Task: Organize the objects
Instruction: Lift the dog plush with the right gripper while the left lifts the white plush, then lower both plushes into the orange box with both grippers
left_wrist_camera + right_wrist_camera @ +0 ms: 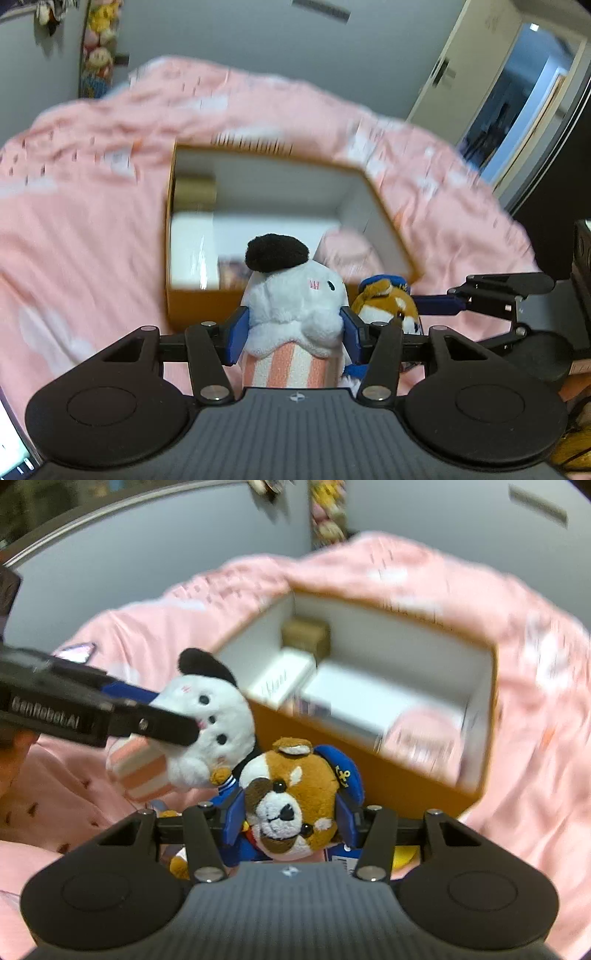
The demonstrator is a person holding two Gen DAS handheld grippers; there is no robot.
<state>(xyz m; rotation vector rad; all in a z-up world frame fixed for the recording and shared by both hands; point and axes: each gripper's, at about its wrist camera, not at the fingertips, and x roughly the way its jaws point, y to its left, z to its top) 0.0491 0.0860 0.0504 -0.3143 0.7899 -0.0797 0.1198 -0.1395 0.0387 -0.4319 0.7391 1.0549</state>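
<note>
My left gripper (295,328) has its blue pads pressed on both sides of the white plush dog (295,306), black ear up, striped pink-and-white body hanging below the jaws; my right gripper (288,816) is clamped about the head of the brown plush dog (291,794) in its blue sailor cap; both toys are held clear above the pink bedspread (92,221). In the right wrist view the white toy sits at ten o'clock of the brown one, the two just touching. The orange box (192,306) with white inner walls lies open on the bedspread at twelve o'clock of the left gripper and at one o'clock of the right; a small tan box (306,635) sits in its far corner; the rest inside is blurred.
</note>
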